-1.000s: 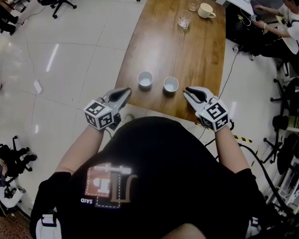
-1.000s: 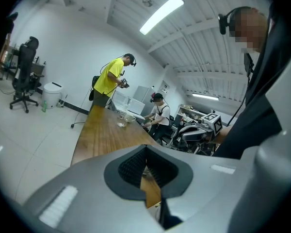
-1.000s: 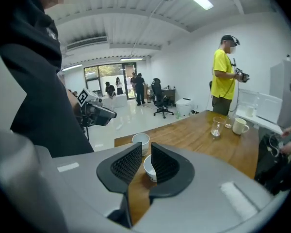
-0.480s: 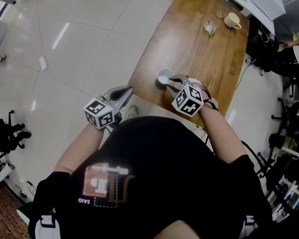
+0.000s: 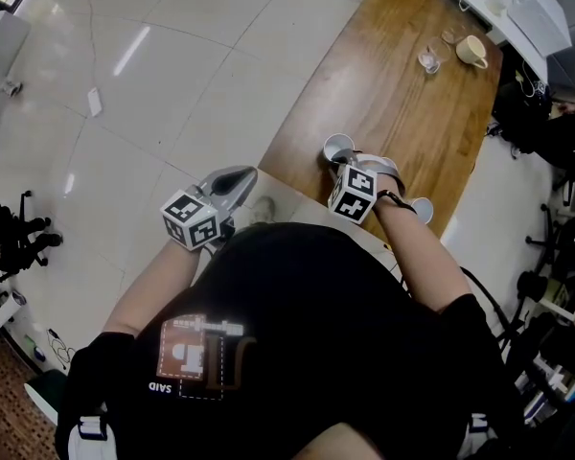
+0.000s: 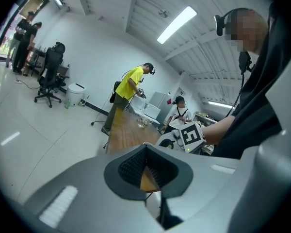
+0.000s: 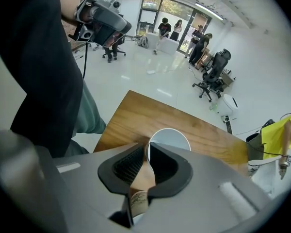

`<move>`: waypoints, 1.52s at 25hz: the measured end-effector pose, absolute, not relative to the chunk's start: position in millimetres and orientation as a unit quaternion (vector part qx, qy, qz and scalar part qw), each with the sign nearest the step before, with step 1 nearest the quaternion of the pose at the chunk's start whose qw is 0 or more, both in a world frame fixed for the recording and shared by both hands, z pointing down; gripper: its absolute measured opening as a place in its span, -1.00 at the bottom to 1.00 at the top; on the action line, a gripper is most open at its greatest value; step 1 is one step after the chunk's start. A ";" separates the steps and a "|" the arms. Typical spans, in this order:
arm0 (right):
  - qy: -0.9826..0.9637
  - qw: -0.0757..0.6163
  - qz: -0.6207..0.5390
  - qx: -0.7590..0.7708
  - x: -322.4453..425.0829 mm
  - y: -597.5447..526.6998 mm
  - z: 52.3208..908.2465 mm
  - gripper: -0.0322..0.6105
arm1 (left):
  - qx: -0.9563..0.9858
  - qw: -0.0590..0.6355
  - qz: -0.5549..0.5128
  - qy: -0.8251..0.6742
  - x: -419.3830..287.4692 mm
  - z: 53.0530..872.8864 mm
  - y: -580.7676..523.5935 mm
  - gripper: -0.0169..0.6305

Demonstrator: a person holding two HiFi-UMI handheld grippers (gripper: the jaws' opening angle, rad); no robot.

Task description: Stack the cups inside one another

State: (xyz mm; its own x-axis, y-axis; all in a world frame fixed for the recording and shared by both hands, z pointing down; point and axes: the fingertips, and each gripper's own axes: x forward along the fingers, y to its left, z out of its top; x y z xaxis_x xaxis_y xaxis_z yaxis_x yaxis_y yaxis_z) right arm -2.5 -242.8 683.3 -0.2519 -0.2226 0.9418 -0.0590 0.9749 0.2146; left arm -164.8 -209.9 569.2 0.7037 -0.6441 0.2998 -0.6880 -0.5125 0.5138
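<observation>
One empty cup (image 7: 172,137), rim pinched in right claw (image 7: 147,148); left claw (image 6: 146,149) pressed together

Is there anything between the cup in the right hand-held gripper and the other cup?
Nothing loose. The right hand-held gripper is shut on the rim of one white cup; the other cup stands on the table, and only the person's right wrist lies between them in the head view.
</observation>
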 end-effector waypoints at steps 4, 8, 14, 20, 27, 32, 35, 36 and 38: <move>-0.800 0.588 -0.057 0.105 -7.8 -241.4 670.7 -0.82 | 0.873 0.310 0.035 -0.376 -161.1 567.5 -208.5 -0.94; -0.823 0.553 -0.041 0.123 -7.9 -235.9 632.1 -0.82 | 0.881 0.304 0.035 -0.360 -148.1 560.8 -211.5 -0.94; -0.849 0.495 -0.019 0.184 41.9 -217.7 552.1 -0.82 | 0.898 0.295 0.035 -0.323 -112.8 551.2 -217.8 -0.94; -0.829 0.495 0.005 0.260 143.5 -192.6 519.3 -0.82 | 0.917 0.286 0.038 -0.275 -61.1 543.6 -223.5 -0.94; -0.789 0.534 0.053 0.299 231.4 -154.3 553.1 -0.82 | 0.928 0.284 0.048 -0.236 -9.2 541.2 -222.8 -0.94; -0.782 0.549 0.070 0.287 238.3 -143.2 593.8 -0.82 | 0.930 0.283 0.060 -0.226 6.0 540.1 -218.4 -0.94; -0.777 0.558 0.072 0.282 241.0 -142.0 617.3 -0.82 | 0.929 0.283 0.066 -0.228 6.5 540.3 -217.1 -0.94; -0.775 0.561 0.072 0.281 242.5 -141.5 623.7 -0.82 | 0.929 0.283 0.067 -0.229 5.6 540.7 -216.6 -0.94; -0.774 0.561 0.079 0.283 245.0 -141.0 634.0 -0.81 | 0.928 0.283 0.069 -0.232 3.0 541.7 -215.7 -0.94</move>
State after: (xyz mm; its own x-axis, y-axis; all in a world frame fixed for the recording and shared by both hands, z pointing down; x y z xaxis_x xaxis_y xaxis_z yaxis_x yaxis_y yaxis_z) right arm 245.0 -141.0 634.0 -0.2098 -0.3487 0.9135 -0.5266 0.8275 0.1949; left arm 3.0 -215.7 541.7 0.8826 -0.3919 0.2598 -0.4702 -0.7322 0.4928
